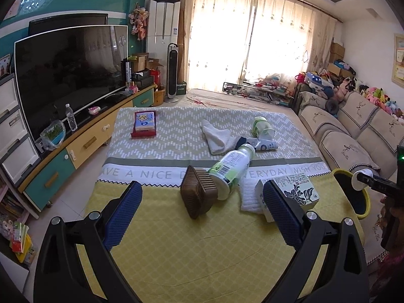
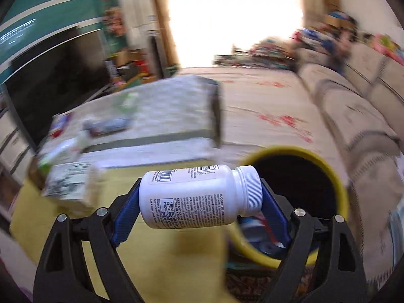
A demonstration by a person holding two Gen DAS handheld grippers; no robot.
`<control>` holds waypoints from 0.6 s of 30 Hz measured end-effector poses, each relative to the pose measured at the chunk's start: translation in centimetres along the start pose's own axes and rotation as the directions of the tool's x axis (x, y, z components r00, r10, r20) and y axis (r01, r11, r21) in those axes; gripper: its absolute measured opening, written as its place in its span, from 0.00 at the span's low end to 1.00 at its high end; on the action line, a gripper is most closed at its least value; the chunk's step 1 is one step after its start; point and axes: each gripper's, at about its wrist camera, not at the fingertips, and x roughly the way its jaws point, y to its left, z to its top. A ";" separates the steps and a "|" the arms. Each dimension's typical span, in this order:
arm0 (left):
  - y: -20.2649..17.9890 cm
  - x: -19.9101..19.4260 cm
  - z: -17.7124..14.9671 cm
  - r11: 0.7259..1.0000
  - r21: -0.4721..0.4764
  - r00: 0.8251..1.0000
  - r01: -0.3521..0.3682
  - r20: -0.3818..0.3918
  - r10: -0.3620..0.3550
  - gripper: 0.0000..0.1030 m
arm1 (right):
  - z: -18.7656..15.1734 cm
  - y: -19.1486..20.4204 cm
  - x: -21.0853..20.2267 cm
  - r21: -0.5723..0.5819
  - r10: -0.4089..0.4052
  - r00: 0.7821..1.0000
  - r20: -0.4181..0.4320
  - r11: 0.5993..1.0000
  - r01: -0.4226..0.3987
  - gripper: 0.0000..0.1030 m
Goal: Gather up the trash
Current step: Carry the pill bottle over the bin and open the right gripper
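Note:
My right gripper [image 2: 200,199] is shut on a white pill bottle [image 2: 197,197], held sideways beside the rim of the yellow trash bin [image 2: 338,184]; the bin holds some wrappers. The bin [image 1: 364,197] and the bottle's cap [image 1: 359,179] also show at the right edge of the left wrist view. My left gripper [image 1: 202,214] is open and empty above the yellow cloth. Ahead of it lie a brown tray [image 1: 199,192], a green-labelled bottle [image 1: 231,168], a tea carton [image 1: 300,193], white cloths [image 1: 217,136], a second bottle [image 1: 262,125] and a wrapper [image 1: 263,145].
The low table [image 1: 202,240] is covered by yellow and patterned cloths. A tissue pack on a red tray [image 1: 144,123] lies at the far left. A TV [image 1: 68,73] on a cabinet stands left, a sofa [image 1: 353,131] right. The right wrist view is motion-blurred.

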 end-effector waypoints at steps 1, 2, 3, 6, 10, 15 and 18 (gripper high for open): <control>-0.5 0.7 0.1 1.000 -0.003 1.000 0.010 -0.011 -0.010 0.92 | -0.2 -1.7 0.4 0.031 -0.038 0.999 -0.007 0.999 0.038 0.79; -0.9 1.2 0.1 1.000 -0.003 1.000 0.015 -0.020 -0.016 0.92 | -0.4 -3.3 0.9 0.059 -0.074 0.997 -0.018 0.995 0.075 0.79; -1.3 1.6 0.2 1.000 -0.002 0.999 0.019 -0.026 -0.019 0.92 | -0.6 -4.9 1.4 0.081 -0.106 0.994 -0.030 0.991 0.108 0.79; -2.7 3.0 0.1 1.000 0.011 0.999 0.019 -0.049 -0.018 0.92 | -1.3 -7.9 3.2 0.115 -0.169 0.983 -0.074 0.977 0.177 0.79; -3.9 4.4 0.0 0.999 0.033 0.997 0.007 -0.077 -0.005 0.92 | -1.9 -10.5 5.2 0.138 -0.210 0.971 -0.113 0.965 0.225 0.80; -4.6 5.3 0.1 0.999 0.051 0.996 -0.001 -0.091 0.005 0.92 | -2.5 -11.9 6.2 0.176 -0.218 0.968 -0.122 0.956 0.237 0.84; -4.6 5.9 0.0 0.999 0.054 0.995 -0.004 -0.099 0.009 0.92 | -2.3 -11.7 5.7 0.178 -0.220 0.971 -0.097 0.956 0.234 0.84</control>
